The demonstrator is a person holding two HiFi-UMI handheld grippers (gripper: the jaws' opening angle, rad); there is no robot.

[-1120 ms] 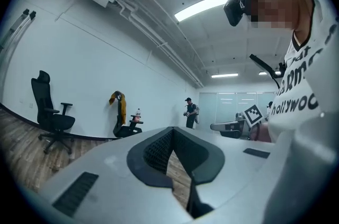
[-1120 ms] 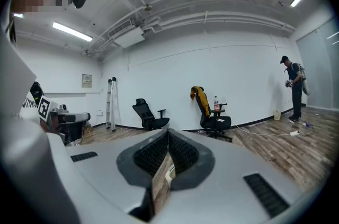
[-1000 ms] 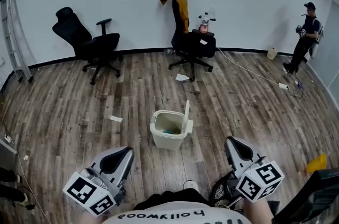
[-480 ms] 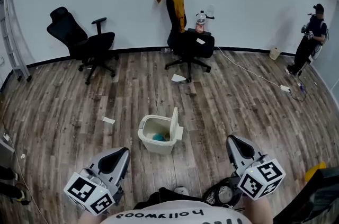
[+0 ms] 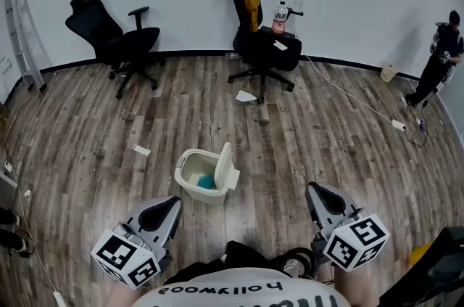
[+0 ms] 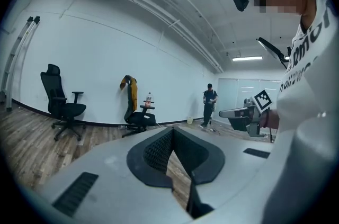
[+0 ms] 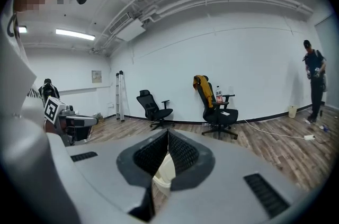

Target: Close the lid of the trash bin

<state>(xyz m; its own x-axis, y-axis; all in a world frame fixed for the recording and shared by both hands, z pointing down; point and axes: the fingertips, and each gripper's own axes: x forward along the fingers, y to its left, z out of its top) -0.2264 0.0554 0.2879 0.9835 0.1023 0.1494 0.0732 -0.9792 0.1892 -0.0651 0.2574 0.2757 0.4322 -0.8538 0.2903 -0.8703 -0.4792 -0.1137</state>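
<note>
- Left gripper (image 5: 172, 202) at 7 o'clock and right gripper (image 5: 316, 189) at 5 o'clock both have jaws pressed together, holding nothing.
- Trash bin (image 5: 194, 191) sits on the floor (image 5: 87, 153) ahead, toward 11 o'clock, apart from both.
- Its lid (image 5: 226, 166) stands upright on the bin's 3 o'clock side; likely light, stiff plastic, best nudged at the free top edge.
- Hinge too small to see; teal contents (image 5: 207, 182) unidentifiable.
</note>
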